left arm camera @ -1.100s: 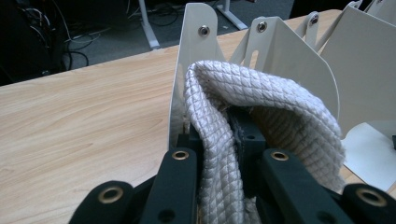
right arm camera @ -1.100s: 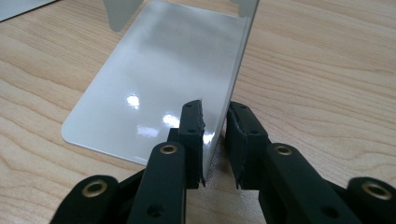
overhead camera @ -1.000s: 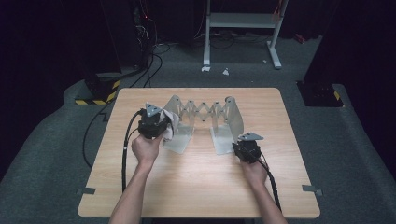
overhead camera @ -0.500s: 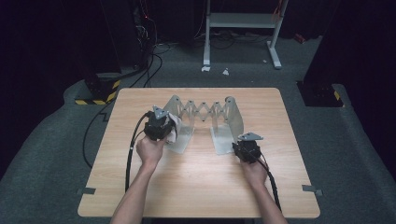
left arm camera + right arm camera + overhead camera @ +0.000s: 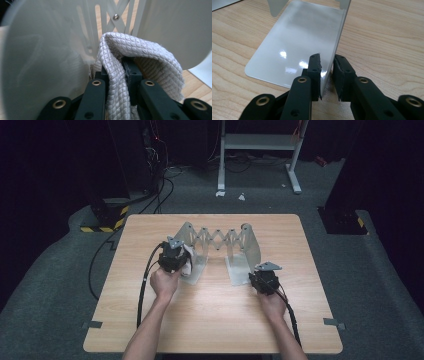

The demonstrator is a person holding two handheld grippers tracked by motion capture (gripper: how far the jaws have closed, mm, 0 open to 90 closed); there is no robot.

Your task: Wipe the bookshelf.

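A grey metal rack with a scissor lattice and an upright plate at each end stands mid-table. My left gripper is at its left end plate, shut on a white quilted cloth. In the left gripper view the cloth folds over the left gripper, against the blurred plate, with the lattice behind. My right gripper is at the right end plate. The right gripper is shut on the thin upright plate, above its flat foot.
The wooden table has bare room in front of the rack and along both sides. Black cables trail from the left gripper off the near edge. A white shelf frame and a yellow-black striped base stand on the floor beyond.
My left gripper has come down and a little to the right with the cloth, along the left plate. The right gripper and the rack have stayed put.
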